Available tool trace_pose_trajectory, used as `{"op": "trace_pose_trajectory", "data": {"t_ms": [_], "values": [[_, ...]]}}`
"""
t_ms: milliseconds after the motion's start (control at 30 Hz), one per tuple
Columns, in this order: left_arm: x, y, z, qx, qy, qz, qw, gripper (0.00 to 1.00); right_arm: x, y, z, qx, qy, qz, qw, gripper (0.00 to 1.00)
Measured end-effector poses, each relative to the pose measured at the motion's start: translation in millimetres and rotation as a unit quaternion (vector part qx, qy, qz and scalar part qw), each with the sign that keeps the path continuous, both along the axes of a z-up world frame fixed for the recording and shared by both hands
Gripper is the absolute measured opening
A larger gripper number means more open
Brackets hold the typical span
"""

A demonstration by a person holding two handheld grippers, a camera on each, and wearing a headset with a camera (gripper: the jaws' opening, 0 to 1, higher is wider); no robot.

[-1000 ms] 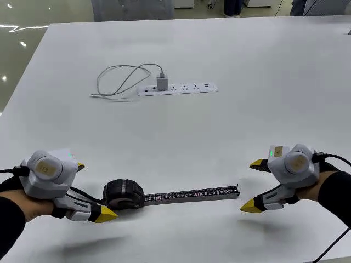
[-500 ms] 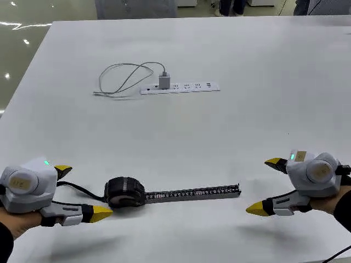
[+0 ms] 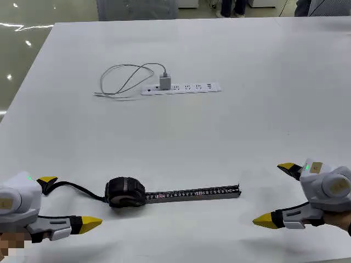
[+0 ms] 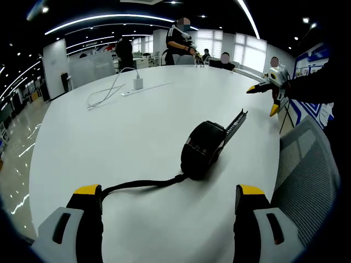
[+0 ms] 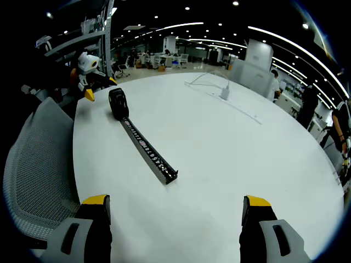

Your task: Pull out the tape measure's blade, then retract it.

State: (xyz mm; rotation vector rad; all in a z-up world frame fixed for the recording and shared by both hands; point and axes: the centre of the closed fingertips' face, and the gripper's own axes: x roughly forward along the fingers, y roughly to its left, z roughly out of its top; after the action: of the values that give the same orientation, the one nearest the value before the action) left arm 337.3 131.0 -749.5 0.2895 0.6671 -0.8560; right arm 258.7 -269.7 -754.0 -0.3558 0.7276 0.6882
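A black tape measure lies on the white table, its dark blade drawn out to the right and flat on the surface. A black wrist strap trails left from the case. My left gripper is open, to the left of the case and apart from it. Well right of the blade's tip, my right gripper is open and holds nothing.
A white power strip with a plugged charger and a looped white cable lies at the table's far middle. A mesh chair stands by the near edge. Several people stand beyond the table's far side.
Both grippers have drawn back from the tape measure, the left one leftwards and the right one rightwards. The tape measure and its extended blade have stayed in place.
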Motion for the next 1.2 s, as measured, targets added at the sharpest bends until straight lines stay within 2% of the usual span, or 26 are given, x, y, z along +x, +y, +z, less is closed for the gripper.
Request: {"op": "trace_pose_trajectory", "data": {"t_ms": [133, 267, 467, 567, 700, 733, 800, 1033, 1200], "values": [[-7.7, 5.8, -2.5, 0.001, -0.001, 0.007, 1.0, 0.99, -6.9, -8.7, -6.1, 0.0, 0.0, -0.012, 0.9999, 0.99], [-14.6, 13.9, -3.5, 0.005, -0.009, 0.01, 0.9999, 0.99, -17.2, -12.4, -1.9, 0.01, 0.001, -0.019, 0.9998, 0.99], [-24.2, 25.6, -3.0, 0.006, -0.014, 0.02, 0.9997, 0.99, -34.8, -23.4, -4.1, 0.008, 0.008, -0.022, 0.9997, 0.99], [-26.7, 28.2, -0.6, 0.002, -0.017, 0.026, 0.9995, 0.99, -39.3, -27.7, -5.2, 0.005, 0.008, -0.028, 0.9996, 0.99], [-31.4, 29.2, 1.2, 0.0, -0.018, 0.025, 0.9995, 0.99, -43.8, -28.6, -6.6, 0.014, 0.01, -0.023, 0.9996, 0.99], [-33.2, 28.9, 0.8, 0.0, -0.018, 0.023, 0.9996, 0.99, -44.5, -28.9, -5.0, 0.022, 0.01, -0.031, 0.9992, 0.99], [-34.9, 30.2, -1.1, 0.005, -0.018, 0.02, 0.9996, 0.99, -46.1, -31.1, -5.4, 0.017, 0.014, -0.036, 0.9991, 0.99], [-35.2, 34.2, 2.4, -0.001, -0.019, 0.025, 0.9995, 0.99, -48.7, -37.5, 4.1, 0.02, 0.002, -0.043, 0.9989, 0.99], [-33.8, 38.4, 2.5, 0.0, -0.02, 0.022, 0.9996, 0.99, -51.4, -38.0, 4.5, 0.02, -0.001, -0.044, 0.9988, 0.99]]}}
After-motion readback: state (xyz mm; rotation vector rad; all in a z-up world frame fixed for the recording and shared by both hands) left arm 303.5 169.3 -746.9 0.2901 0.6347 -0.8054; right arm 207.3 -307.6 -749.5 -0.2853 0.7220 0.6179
